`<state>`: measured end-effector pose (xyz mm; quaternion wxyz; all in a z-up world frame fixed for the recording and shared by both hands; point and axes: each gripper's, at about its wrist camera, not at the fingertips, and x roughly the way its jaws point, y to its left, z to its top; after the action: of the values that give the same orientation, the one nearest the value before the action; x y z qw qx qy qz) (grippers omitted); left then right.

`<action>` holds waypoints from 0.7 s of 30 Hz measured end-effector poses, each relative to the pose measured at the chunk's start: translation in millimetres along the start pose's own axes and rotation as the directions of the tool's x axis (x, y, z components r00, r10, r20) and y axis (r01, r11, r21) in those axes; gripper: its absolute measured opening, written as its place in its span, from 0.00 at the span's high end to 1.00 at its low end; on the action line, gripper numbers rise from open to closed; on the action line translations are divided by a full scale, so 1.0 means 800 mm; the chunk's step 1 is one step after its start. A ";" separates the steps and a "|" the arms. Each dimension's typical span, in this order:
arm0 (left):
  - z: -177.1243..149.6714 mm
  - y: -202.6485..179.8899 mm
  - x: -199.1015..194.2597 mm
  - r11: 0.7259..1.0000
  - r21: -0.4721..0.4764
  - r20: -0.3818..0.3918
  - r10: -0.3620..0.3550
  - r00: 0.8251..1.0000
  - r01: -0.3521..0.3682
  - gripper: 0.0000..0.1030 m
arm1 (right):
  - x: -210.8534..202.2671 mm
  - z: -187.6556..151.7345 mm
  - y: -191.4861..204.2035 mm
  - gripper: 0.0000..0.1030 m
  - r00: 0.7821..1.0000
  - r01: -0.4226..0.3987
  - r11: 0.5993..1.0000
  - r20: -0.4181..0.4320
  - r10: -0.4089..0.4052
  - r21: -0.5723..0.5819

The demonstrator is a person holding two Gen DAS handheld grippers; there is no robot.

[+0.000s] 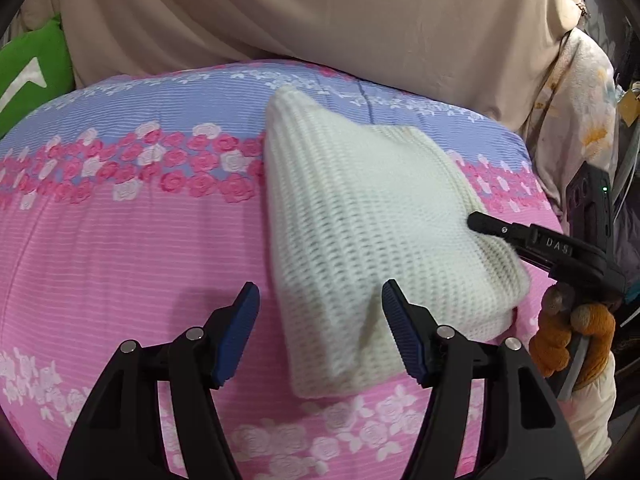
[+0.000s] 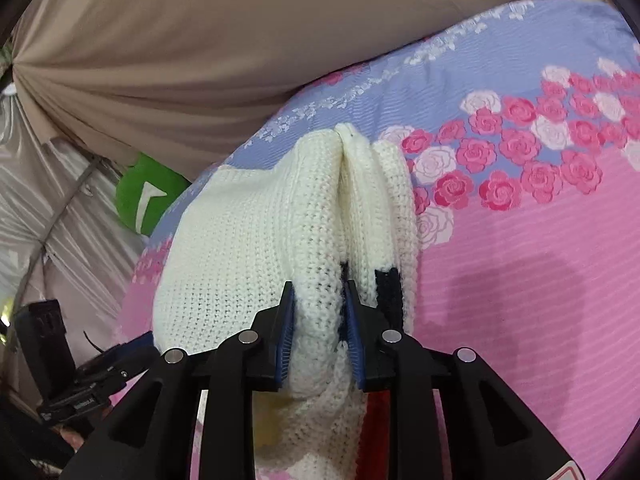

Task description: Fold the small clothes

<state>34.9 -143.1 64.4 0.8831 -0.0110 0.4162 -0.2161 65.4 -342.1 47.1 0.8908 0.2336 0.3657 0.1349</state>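
A folded cream knit garment (image 1: 360,216) lies on the pink and blue floral bedspread (image 1: 120,240). My left gripper (image 1: 320,332) is open and empty, its blue pads spread over the garment's near corner, just above it. My right gripper (image 2: 320,332) is shut on the folded edge of the knit garment (image 2: 248,240), with layers of knit and a black trim pinched between the pads. In the left wrist view the right gripper (image 1: 480,222) reaches in from the right onto the garment's right edge, held by a gloved hand (image 1: 568,336).
A beige cloth (image 1: 320,20) hangs behind the bed. A green cushion (image 1: 32,72) sits at the far left. Floral fabric (image 1: 580,120) and dark clutter stand at the right edge of the bed.
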 end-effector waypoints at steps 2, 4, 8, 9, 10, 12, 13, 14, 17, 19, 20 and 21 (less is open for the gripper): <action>0.005 -0.011 0.001 1.000 0.017 0.009 0.006 1.000 -0.006 0.40 | -0.004 0.010 0.013 0.70 1.000 -0.010 1.000 0.000 0.010 -0.019; 0.009 -0.019 0.004 1.000 0.026 0.013 0.009 1.000 -0.009 0.40 | 0.006 0.020 0.019 0.59 1.000 -0.004 1.000 -0.009 0.004 -0.024; 0.017 -0.025 0.010 0.999 0.029 0.014 0.027 1.000 -0.027 0.40 | 0.052 0.029 0.007 0.44 0.997 0.012 1.000 -0.083 -0.011 0.013; 0.019 -0.026 0.010 0.999 0.030 0.015 0.033 0.999 -0.033 0.40 | 0.054 0.031 0.010 0.50 0.997 -0.002 1.000 -0.080 0.002 0.005; 0.020 -0.026 0.010 0.999 0.030 0.017 0.037 0.999 -0.038 0.40 | 0.051 0.031 0.014 0.77 0.997 -0.026 1.000 -0.076 0.025 -0.007; 0.024 -0.026 0.006 0.999 0.031 0.025 0.035 0.999 -0.036 0.40 | 0.014 0.033 0.028 0.80 0.994 -0.104 0.994 0.018 0.105 -0.027; 0.024 -0.026 0.004 0.999 0.032 0.030 0.038 0.999 -0.039 0.40 | -0.007 0.033 0.034 0.82 0.989 -0.130 0.990 0.061 0.133 -0.056; 0.025 -0.027 0.003 0.998 0.037 0.037 0.042 0.998 -0.044 0.40 | -0.029 0.031 0.039 0.82 0.984 -0.132 0.987 0.111 0.141 -0.090; 0.024 -0.029 0.013 0.997 0.052 0.021 0.064 0.998 -0.065 0.40 | -0.023 0.026 0.012 0.81 0.993 0.031 0.994 0.113 -0.020 -0.102; 0.018 -0.033 0.038 0.995 0.064 -0.024 0.075 0.997 -0.074 0.39 | 0.027 0.017 -0.029 0.79 0.991 0.126 0.991 -0.031 -0.128 -0.044; 0.015 -0.033 0.049 0.995 0.068 -0.041 0.079 0.996 -0.076 0.39 | 0.023 0.013 -0.039 0.78 0.997 0.082 0.997 -0.004 -0.082 -0.002; 0.012 -0.034 0.057 0.993 0.067 -0.045 0.102 0.994 -0.098 0.37 | 0.014 0.013 -0.042 0.78 0.999 0.045 0.998 0.001 -0.045 0.035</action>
<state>57.5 -187.0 42.7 0.8824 0.0436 0.4303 -0.1851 83.1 -369.8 29.7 0.8897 0.2413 0.3721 0.1082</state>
